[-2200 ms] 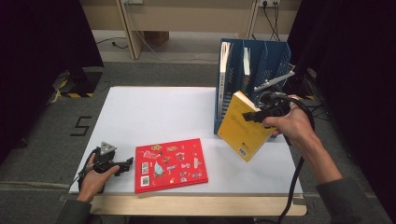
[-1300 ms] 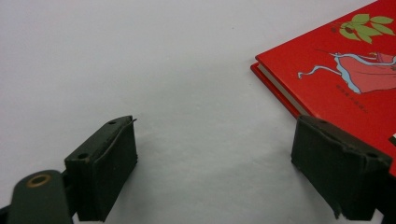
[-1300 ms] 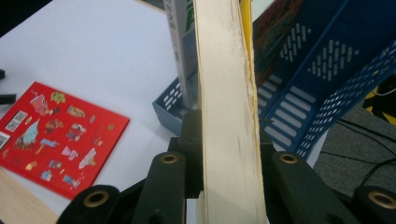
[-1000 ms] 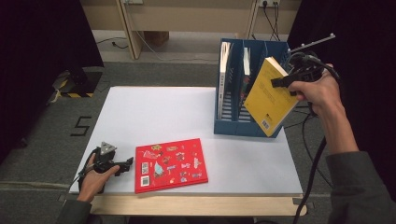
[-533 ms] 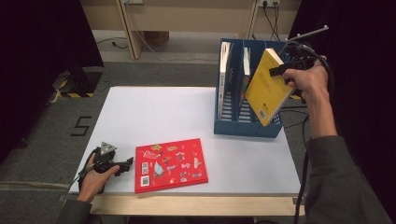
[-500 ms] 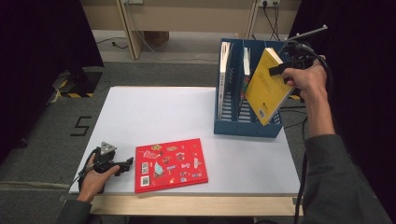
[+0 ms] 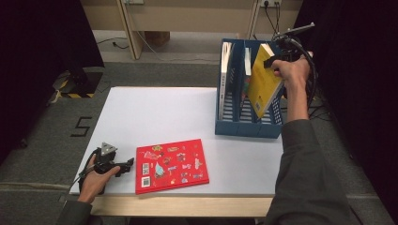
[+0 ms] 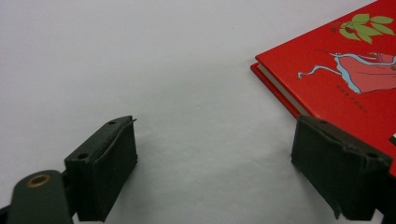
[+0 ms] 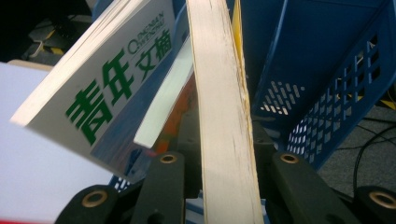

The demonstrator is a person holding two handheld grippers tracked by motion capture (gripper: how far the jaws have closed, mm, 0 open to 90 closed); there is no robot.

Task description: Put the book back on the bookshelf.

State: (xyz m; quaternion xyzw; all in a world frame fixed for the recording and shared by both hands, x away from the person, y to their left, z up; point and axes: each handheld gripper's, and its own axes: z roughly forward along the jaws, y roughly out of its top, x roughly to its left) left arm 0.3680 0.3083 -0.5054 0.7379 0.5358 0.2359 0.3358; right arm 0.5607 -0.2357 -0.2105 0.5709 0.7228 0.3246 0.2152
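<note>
One white table (image 7: 155,112) holds a blue rack (image 7: 244,123) and a flat red book (image 7: 171,165). The yellow book (image 7: 263,82) has sunk lower into the rack, pinched by the right gripper (image 7: 272,58). The right gripper view shows its page edges (image 9: 224,130). The left gripper (image 8: 215,163) rests wide apart beside the red book.

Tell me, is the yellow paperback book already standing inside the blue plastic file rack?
Partly in: the yellow paperback book hangs tilted, lower corner inside the blue plastic file rack, the right gripper clamping its top.
</note>
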